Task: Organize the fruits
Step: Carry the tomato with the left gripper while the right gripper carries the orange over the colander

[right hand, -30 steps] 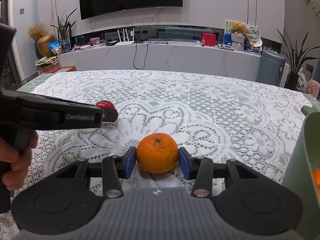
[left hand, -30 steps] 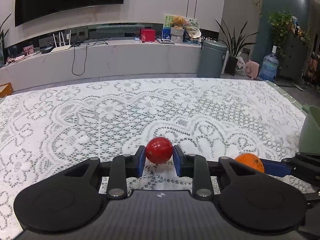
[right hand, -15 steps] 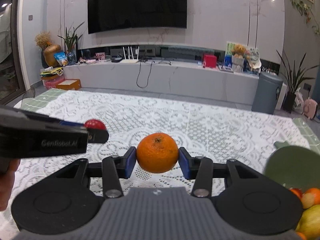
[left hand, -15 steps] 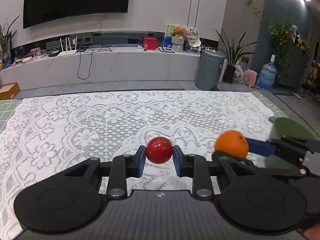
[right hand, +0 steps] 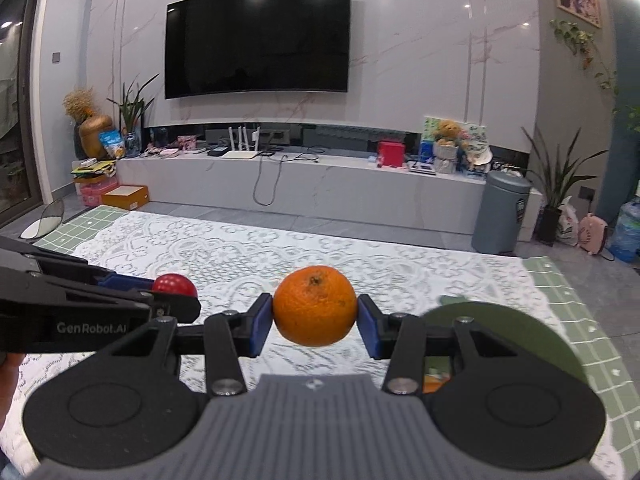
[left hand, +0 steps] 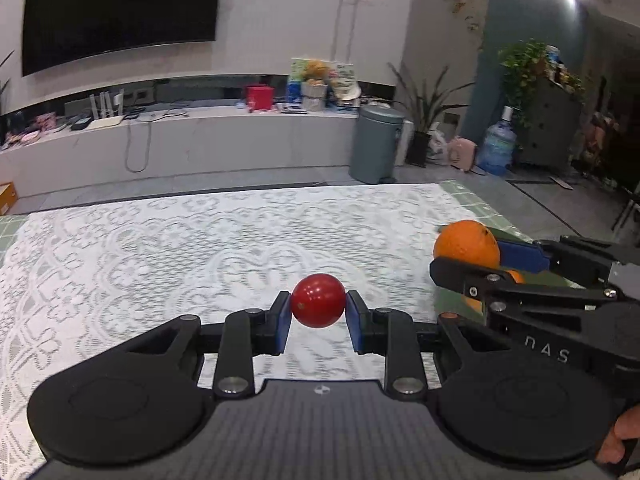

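Under both grippers, white lace tablecloth (right hand: 280,256), wall-mounted television (right hand: 258,36), marble wall beyond

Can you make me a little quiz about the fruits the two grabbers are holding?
1. What colour is the small round fruit in the left gripper?
2. True or false: the orange in the right gripper is resting on the lace tablecloth.
3. Which lies closest to the right gripper: A) green container, B) television, C) bin?

Key: 1 red; 2 false, it is held in the air; 3 A.
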Motion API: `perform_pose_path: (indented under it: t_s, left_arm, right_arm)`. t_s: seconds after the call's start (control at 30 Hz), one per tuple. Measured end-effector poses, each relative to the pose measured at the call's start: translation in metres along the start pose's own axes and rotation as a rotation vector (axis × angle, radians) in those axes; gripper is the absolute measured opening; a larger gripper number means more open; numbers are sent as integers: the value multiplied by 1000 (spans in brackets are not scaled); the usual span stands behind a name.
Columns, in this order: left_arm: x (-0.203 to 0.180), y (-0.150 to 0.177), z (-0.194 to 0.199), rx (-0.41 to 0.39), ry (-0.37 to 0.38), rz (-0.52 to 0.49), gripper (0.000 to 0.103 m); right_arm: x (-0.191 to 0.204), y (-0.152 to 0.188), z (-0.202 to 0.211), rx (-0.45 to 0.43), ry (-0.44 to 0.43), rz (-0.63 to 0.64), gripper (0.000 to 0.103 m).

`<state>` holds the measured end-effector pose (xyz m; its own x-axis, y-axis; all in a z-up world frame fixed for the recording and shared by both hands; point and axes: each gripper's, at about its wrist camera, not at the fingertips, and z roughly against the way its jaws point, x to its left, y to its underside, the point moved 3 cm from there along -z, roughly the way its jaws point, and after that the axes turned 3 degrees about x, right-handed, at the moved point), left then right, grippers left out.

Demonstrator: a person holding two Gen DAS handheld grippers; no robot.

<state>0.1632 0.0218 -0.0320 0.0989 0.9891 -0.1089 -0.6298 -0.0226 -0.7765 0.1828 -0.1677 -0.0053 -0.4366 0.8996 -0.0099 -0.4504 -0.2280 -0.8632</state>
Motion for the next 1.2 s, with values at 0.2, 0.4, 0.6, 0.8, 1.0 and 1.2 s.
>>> perform_pose_path:
  t_s: [0.2,0.4,0.6,0.8,1.0,1.2]
  left_arm:
    - [-39,0,-7,16,61,-61,32]
    - [-73,-9,-13,18,109,-122,32]
    - [-107,-18,-28,42,151,-189,32]
    - [-132,-19,-52,93,172,-255,32]
    - [-146,-20,-75,143,159,-321,32]
    - [-150,-24,-95,199,161,-370,32]
  right_arm:
    - [-34,10,28,-3,65,-23,43]
    - [-67,16,42,11,116,-39,43]
    - [-96,26,39,87,136,-41,43]
    - [-114,42,28,152,133,-77,43]
    - [-117,47,18,169,130,-80,43]
    - [-114,52,5,206,98,-41,43]
